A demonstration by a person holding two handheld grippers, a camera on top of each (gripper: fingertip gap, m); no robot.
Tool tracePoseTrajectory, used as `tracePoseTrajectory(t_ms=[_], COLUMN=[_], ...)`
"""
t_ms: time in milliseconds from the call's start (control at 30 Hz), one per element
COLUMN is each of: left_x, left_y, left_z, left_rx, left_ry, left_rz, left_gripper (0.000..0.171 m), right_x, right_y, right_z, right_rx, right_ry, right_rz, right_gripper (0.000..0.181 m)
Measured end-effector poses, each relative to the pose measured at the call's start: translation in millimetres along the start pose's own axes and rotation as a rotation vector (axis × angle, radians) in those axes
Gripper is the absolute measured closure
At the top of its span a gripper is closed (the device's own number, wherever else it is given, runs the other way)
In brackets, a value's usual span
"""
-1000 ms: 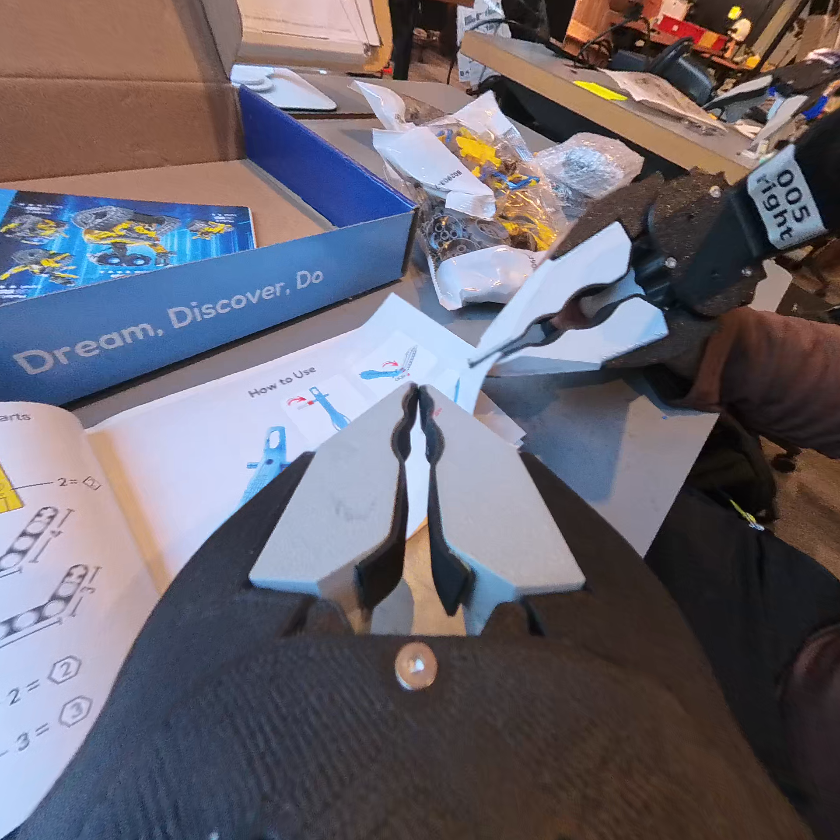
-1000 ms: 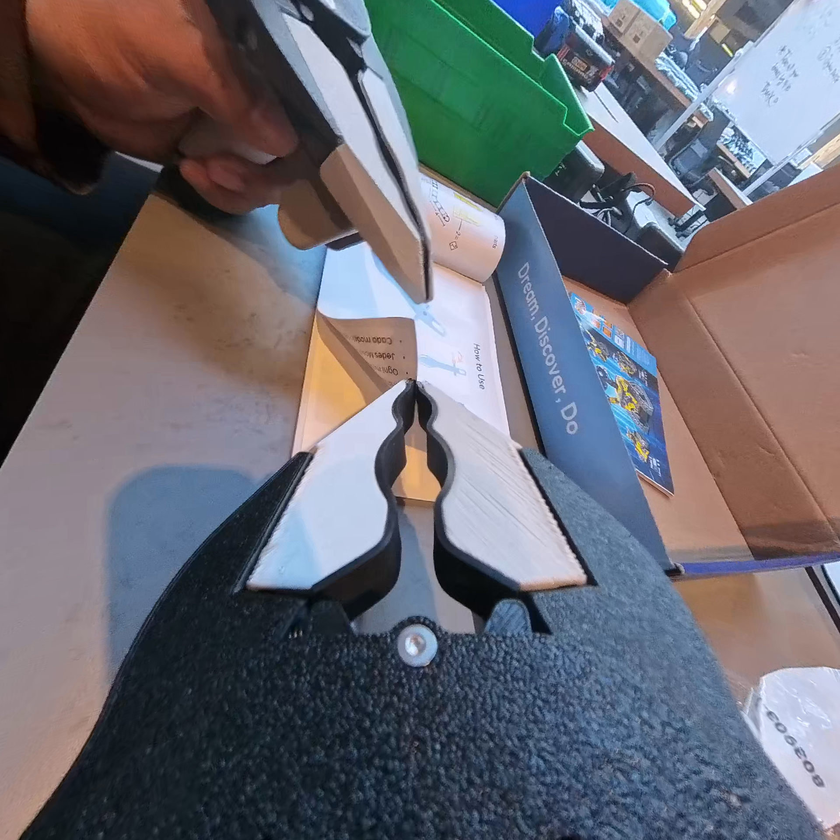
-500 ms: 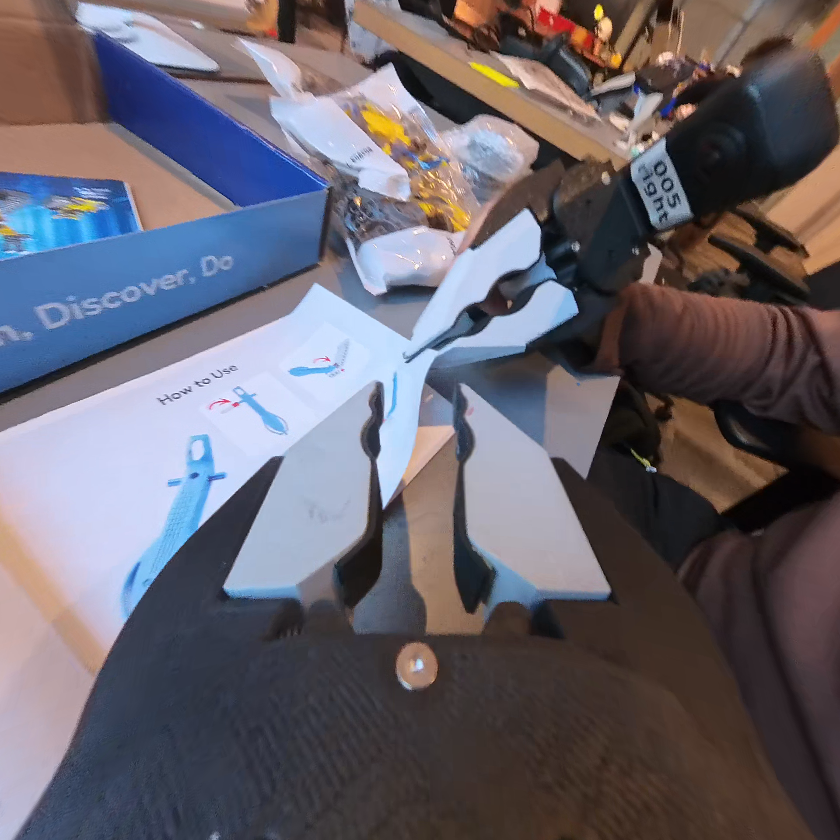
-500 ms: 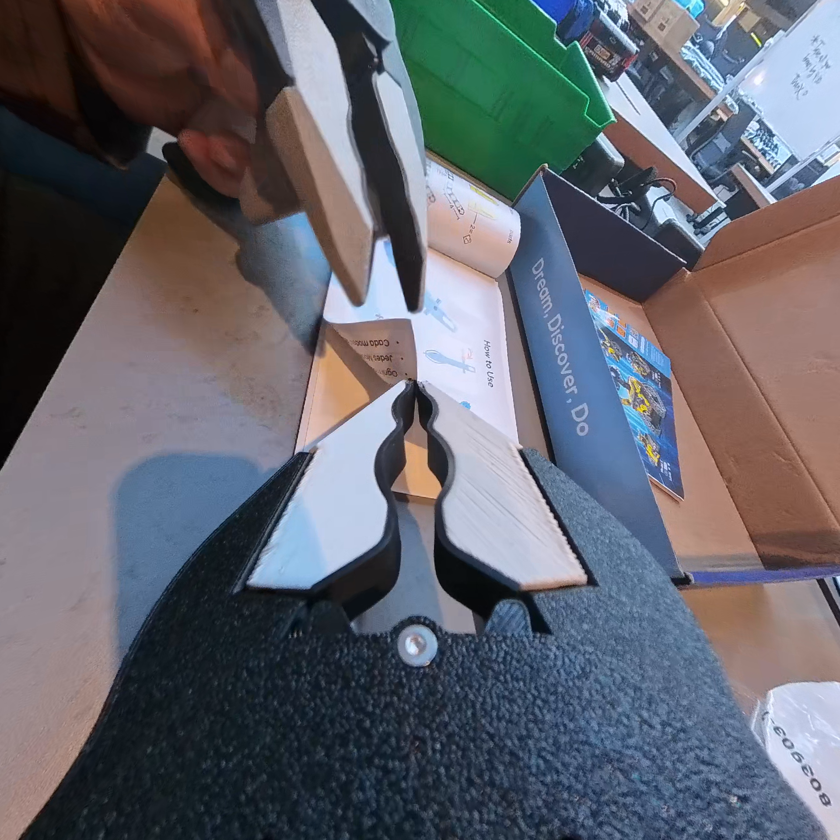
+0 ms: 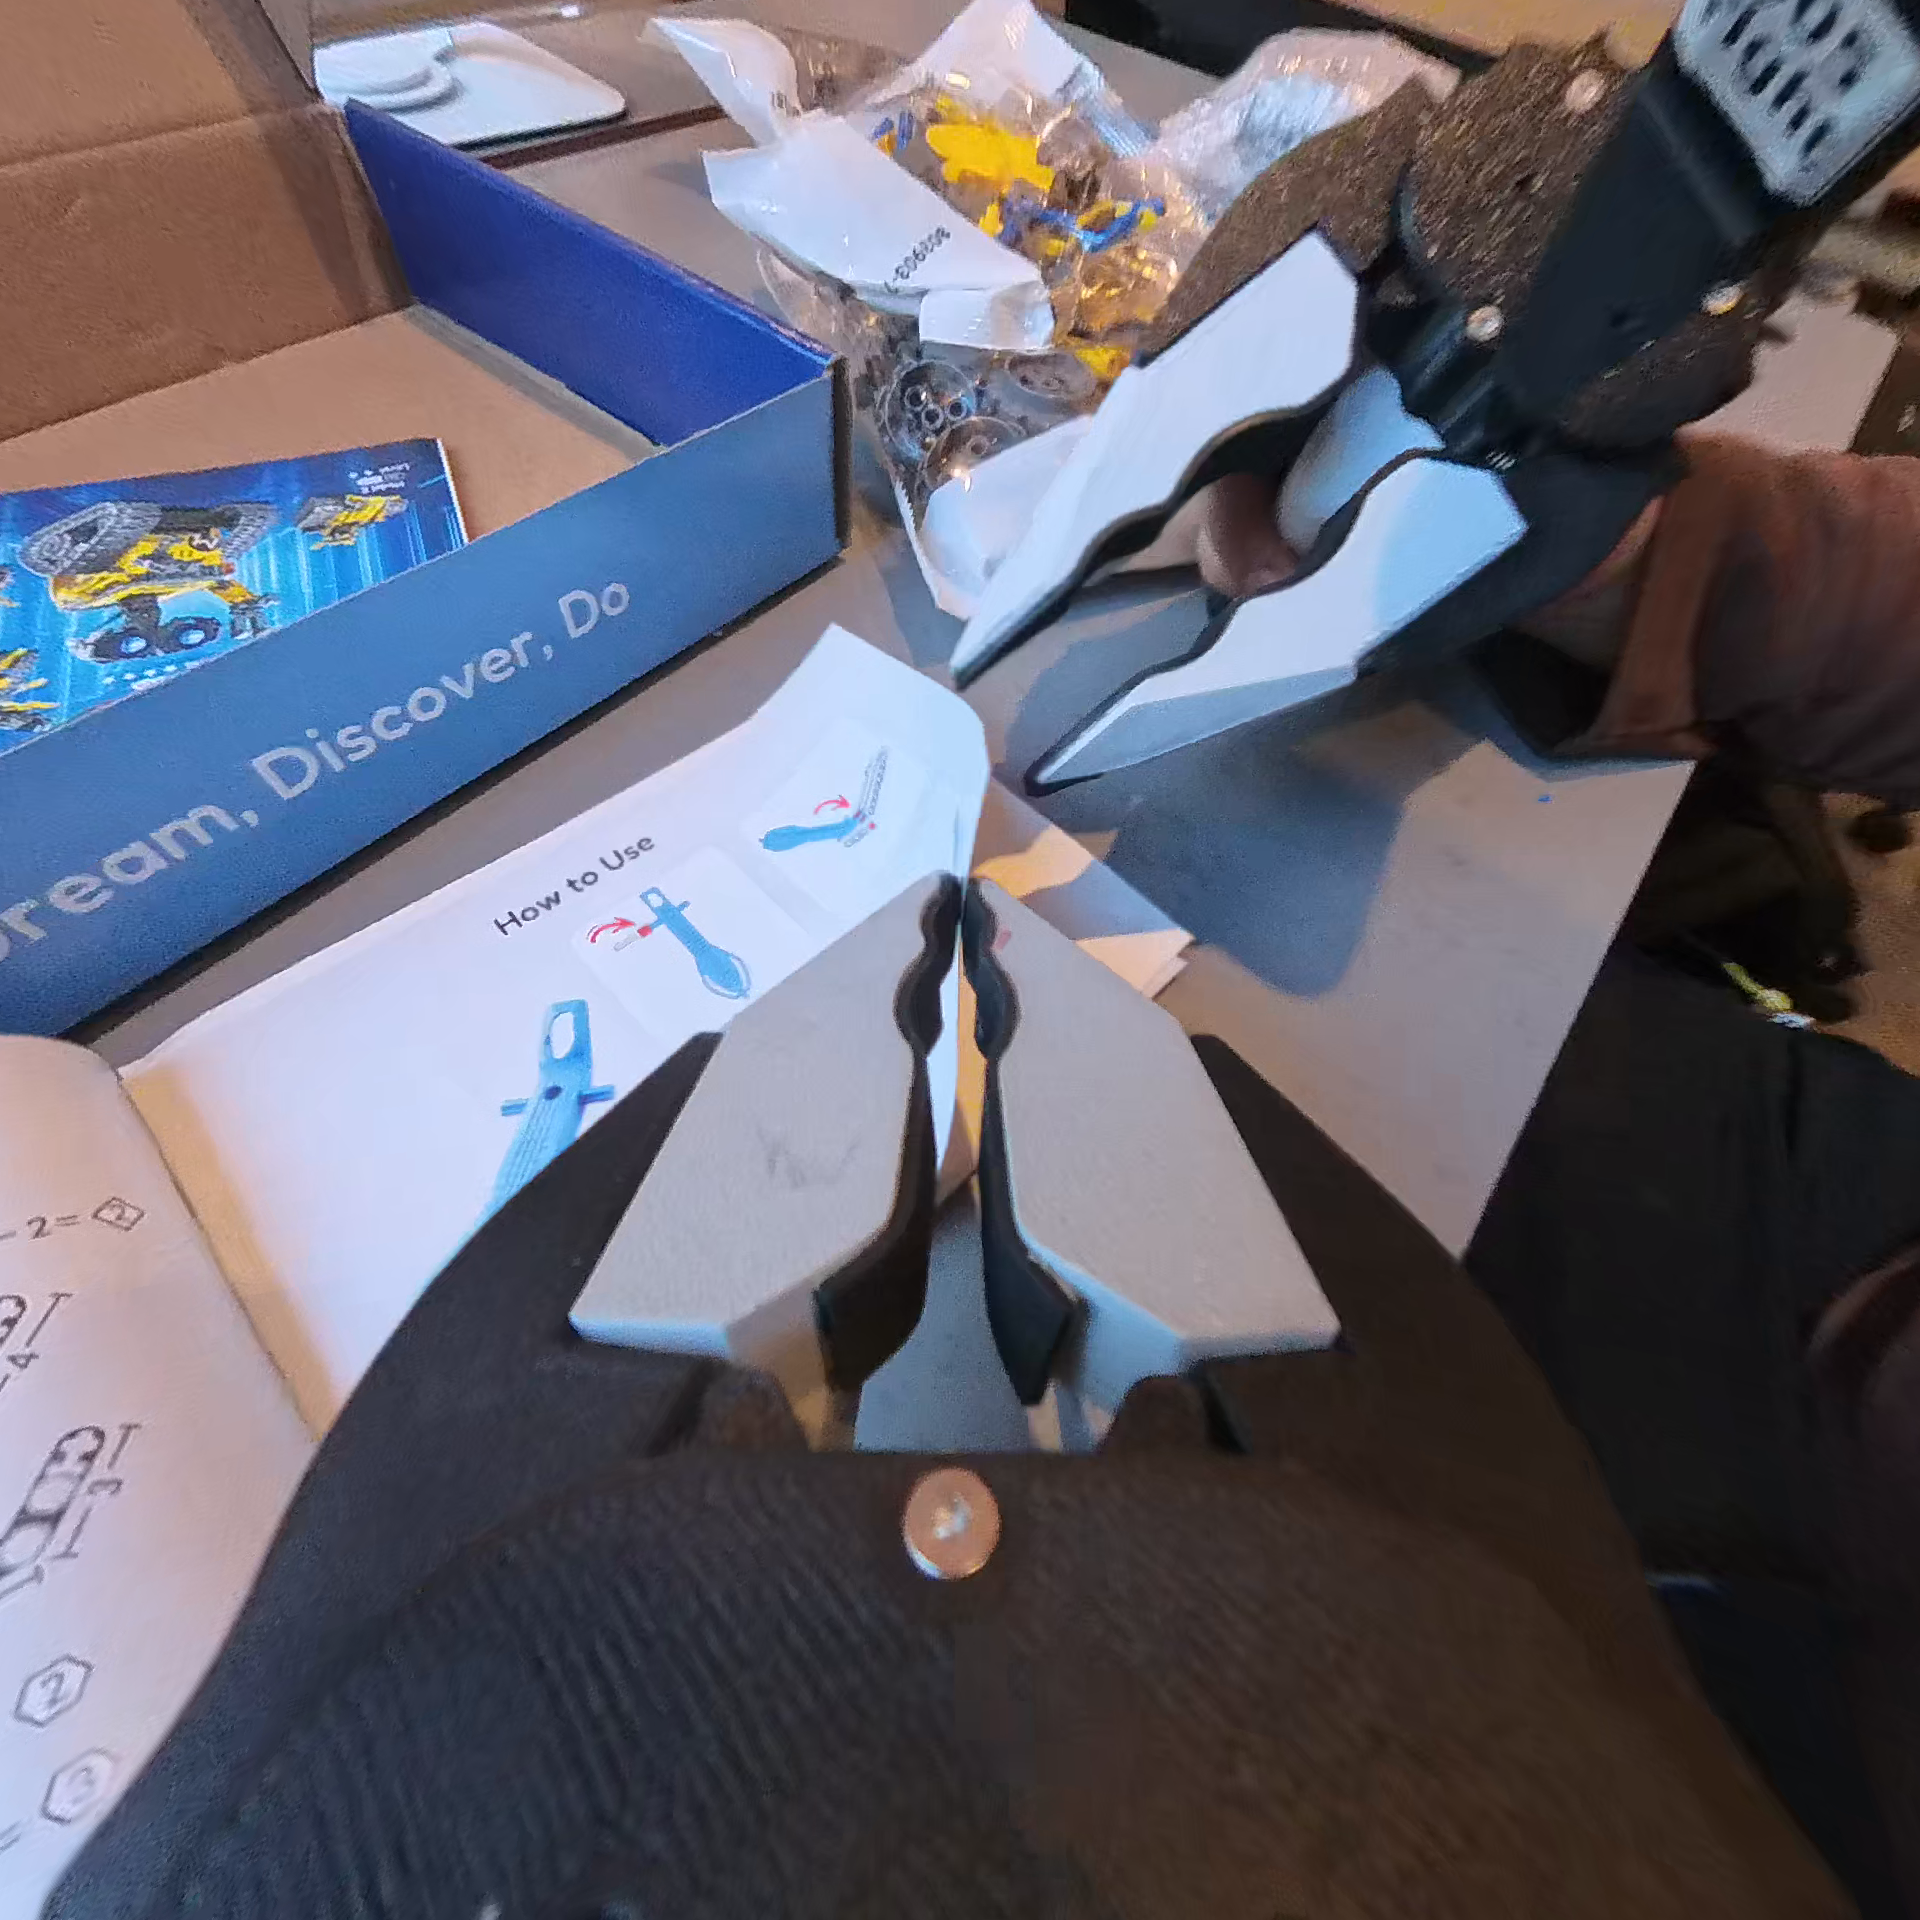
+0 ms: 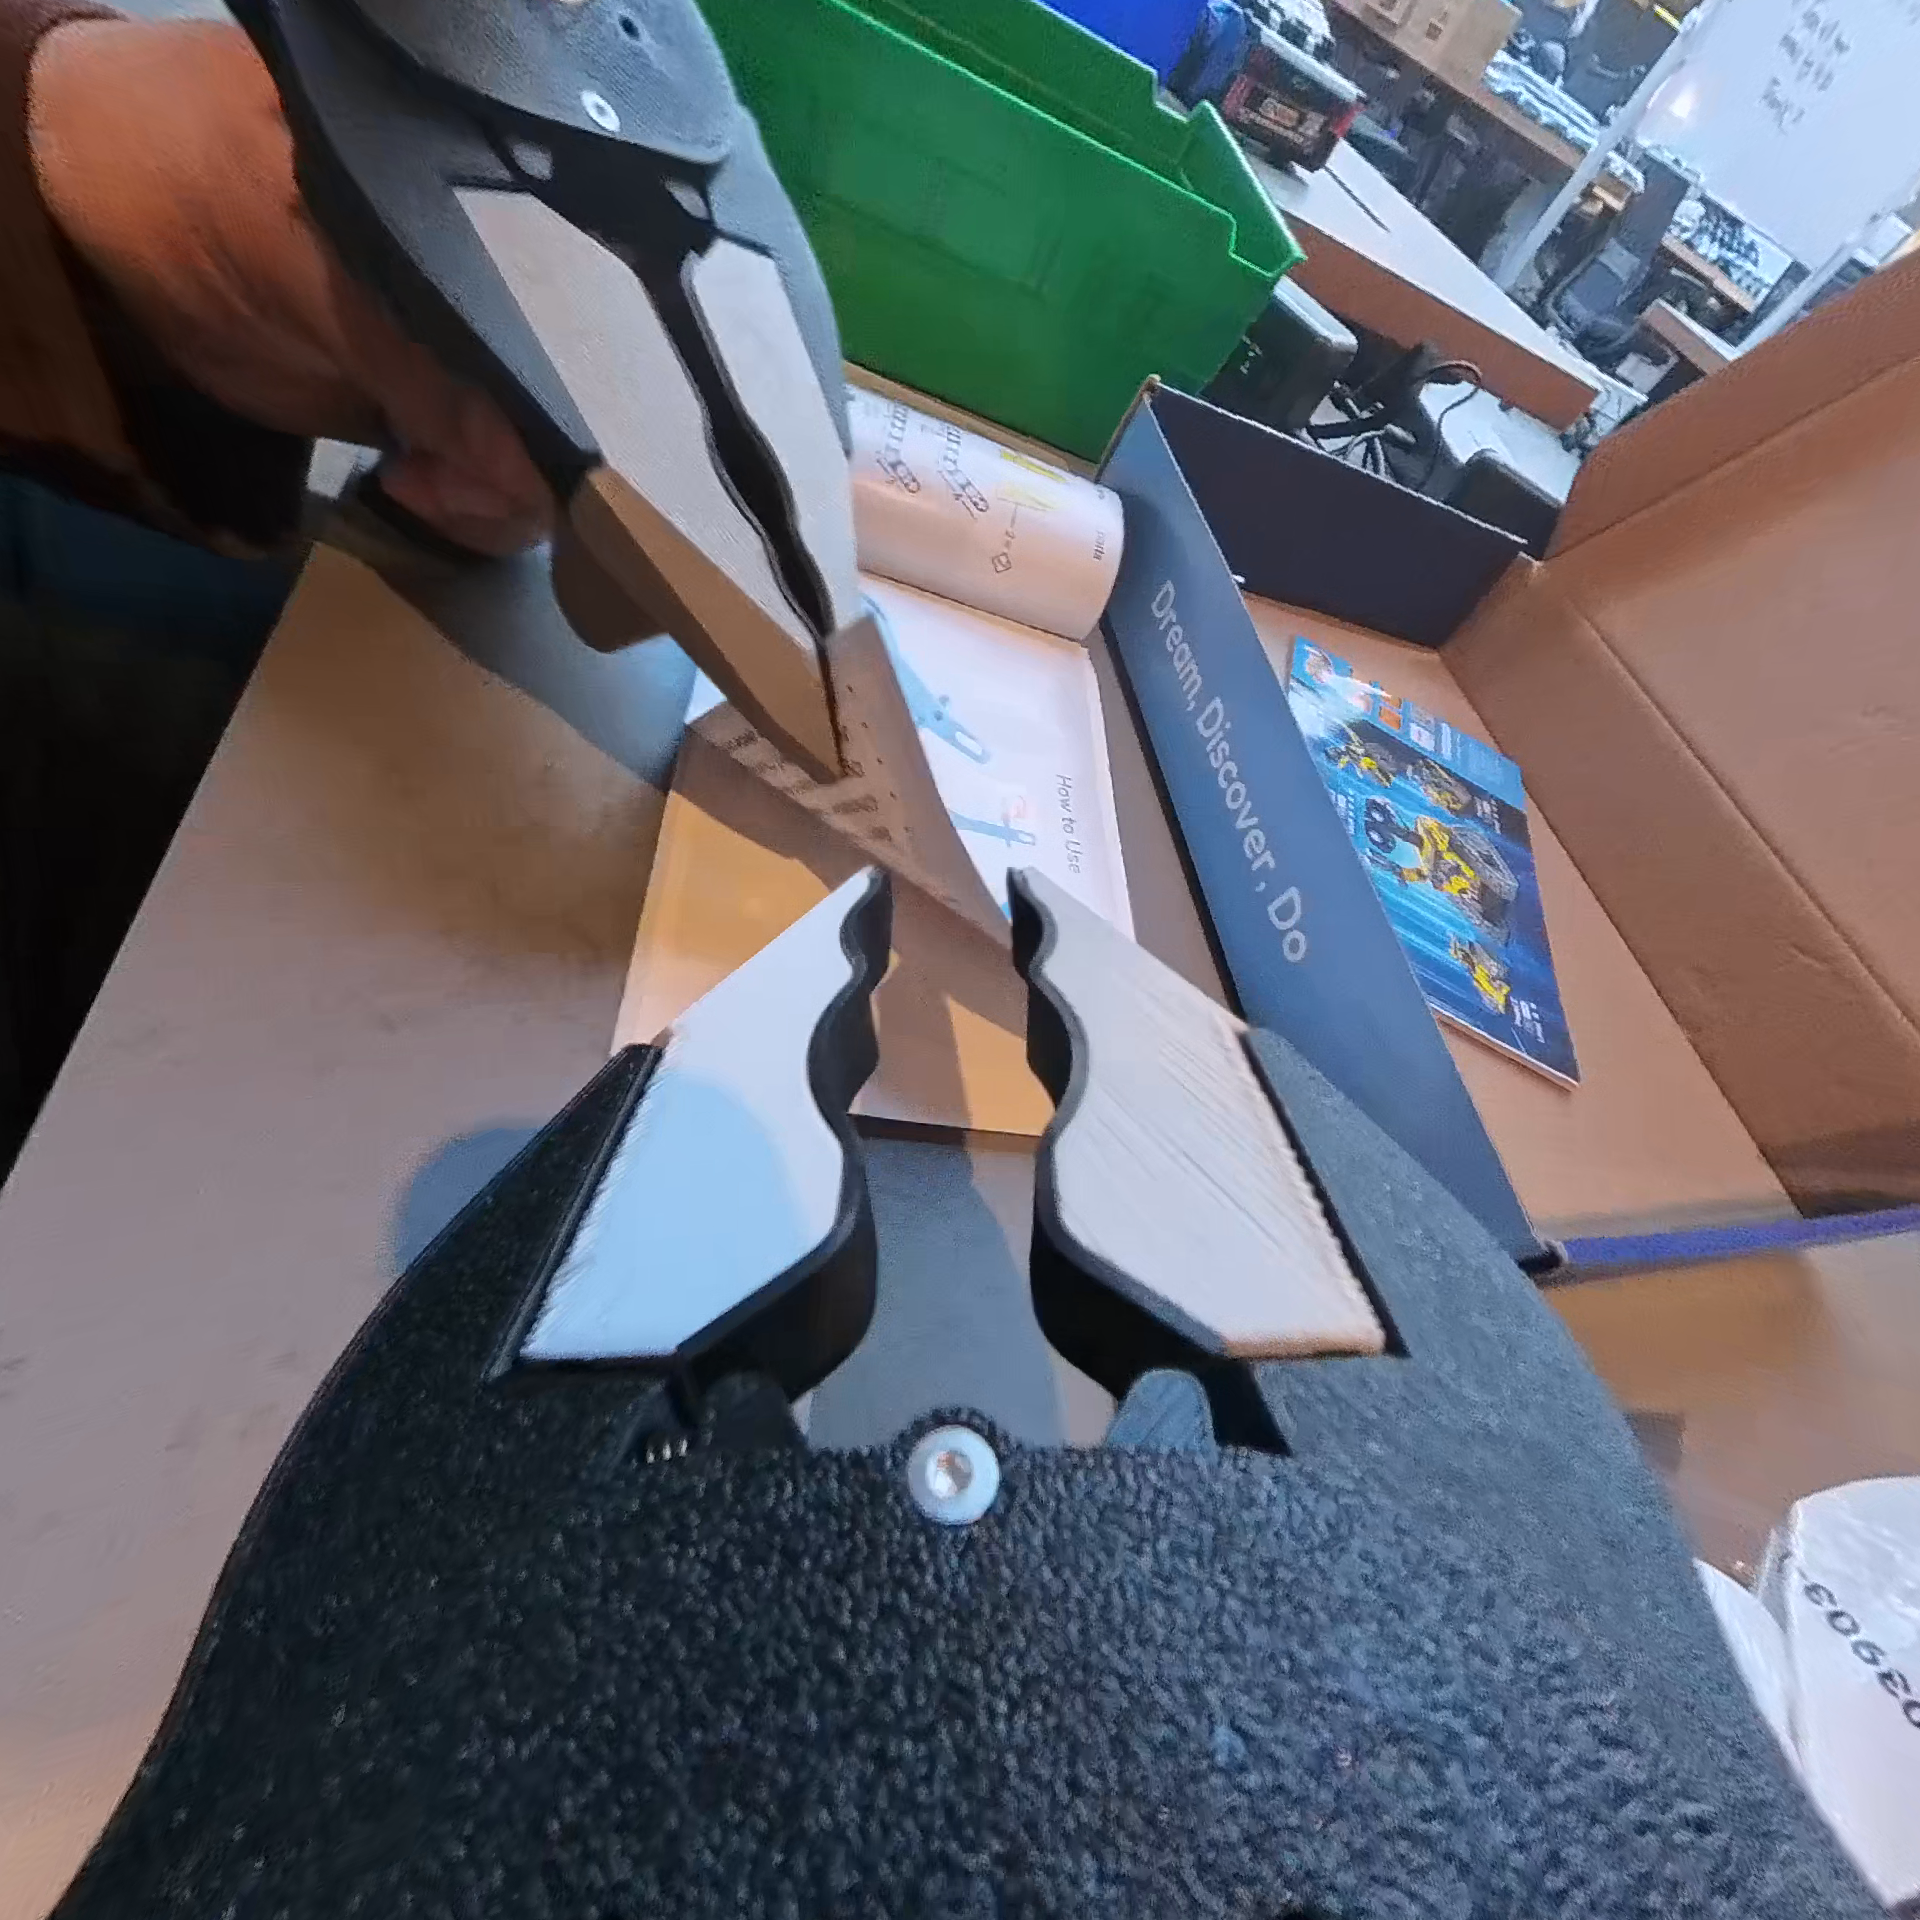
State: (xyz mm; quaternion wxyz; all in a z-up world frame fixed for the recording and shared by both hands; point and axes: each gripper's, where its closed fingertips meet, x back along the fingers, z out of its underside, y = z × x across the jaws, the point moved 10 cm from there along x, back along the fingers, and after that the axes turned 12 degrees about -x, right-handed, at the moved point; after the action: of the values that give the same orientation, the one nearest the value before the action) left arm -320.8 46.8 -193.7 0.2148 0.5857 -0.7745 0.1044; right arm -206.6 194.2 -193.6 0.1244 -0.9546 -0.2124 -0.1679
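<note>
Left hand-held gripper [image 5: 961,914] pinched tight on lifted page corner [image 6: 904,821] of open instruction booklet [image 5: 436,997] on bench [image 6: 343,883]. Right hand-held gripper [image 6: 951,904] spread apart, empty, just beside that page. Blue box [image 5: 436,665] behind, parts bags [image 5: 966,239] nearby.

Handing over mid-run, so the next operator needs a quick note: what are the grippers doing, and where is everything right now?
Left gripper: shut on the corner of a page, which is lifted and curled up off the booklet.
Right gripper: open, holding nothing, close beside that corner.
Booklet: open on the table, beside the blue box.
Leaflet: flat inside the box.
Parts bags: on the table behind the right gripper.
</note>
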Motion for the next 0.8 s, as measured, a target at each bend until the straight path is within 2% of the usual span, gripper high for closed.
tracePoseTrajectory(t_ms=[133,333,500,633,800], left_x=[9.2,9.8,7.3,6.2,6.0], left_y=[5.6,6.5,5.5,5.6,5.8], left_z=[2.5,6.0,5.1,5.1,5.2], left_rx=[0.053,0.09,0.096,0.097,0.1], left_ry=[-0.038,-0.043,-0.043,-0.035,-0.034], left_rz=[0.017,0.028,0.049,0.048,0.05], left_gripper=[0.171,0.171,0.171,0.171,0.171], right_x=[-3.3,-4.4,-9.1,-4.2,-8.2], right_y=[0.1,14.1,18.9,17.8,18.2], right_z=[0.1,-7.2,-5.2,-10.4,-6.7], right_rx=[-0.01,0.093,0.118,0.117,0.115], right_ry=[0.015,-0.036,-0.008,-0.062,-0.025], right_rz=[0.013,0.015,0.003,0.021,0.007], right_gripper=[0.152,0.152,0.152,0.152,0.152])
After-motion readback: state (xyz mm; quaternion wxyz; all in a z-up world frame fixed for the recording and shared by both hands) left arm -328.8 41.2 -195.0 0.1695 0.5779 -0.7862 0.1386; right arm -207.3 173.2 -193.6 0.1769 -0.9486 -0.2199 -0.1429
